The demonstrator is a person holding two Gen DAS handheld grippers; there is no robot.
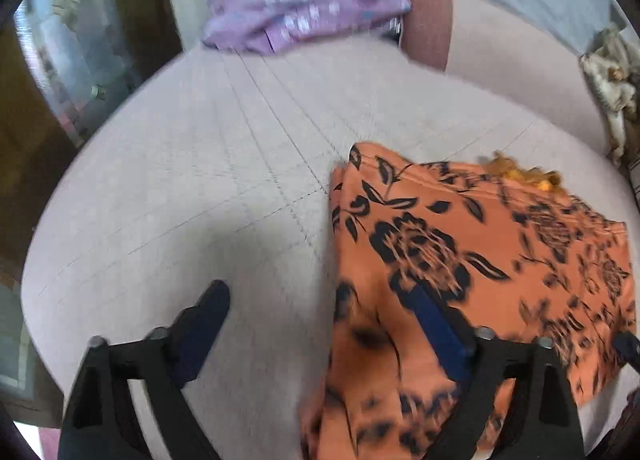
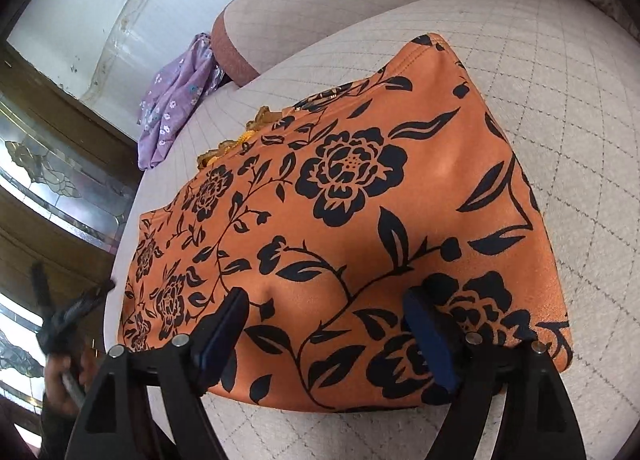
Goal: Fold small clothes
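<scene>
An orange garment with black flowers (image 2: 360, 196) lies folded into a flat rectangle on a beige quilted cushion (image 2: 580, 108). Yellow lace trim (image 2: 256, 120) pokes out at its far edge. My right gripper (image 2: 326, 300) hovers over the garment's near edge, its jaws wide apart and the cloth lying flat beneath them. In the left wrist view the same garment (image 1: 480, 260) fills the lower right. My left gripper (image 1: 316, 296) is open at its left edge, one finger over bare cushion (image 1: 180, 180) and the other over the orange cloth. Nothing is pinched.
A crumpled purple flowered garment (image 1: 304, 8) lies at the cushion's far end, against a rust-coloured bolster (image 1: 428, 20). A wooden door with leaded glass (image 2: 48, 168) stands past the cushion's left edge. A person's hand (image 2: 60, 376) shows at the lower left of the right wrist view.
</scene>
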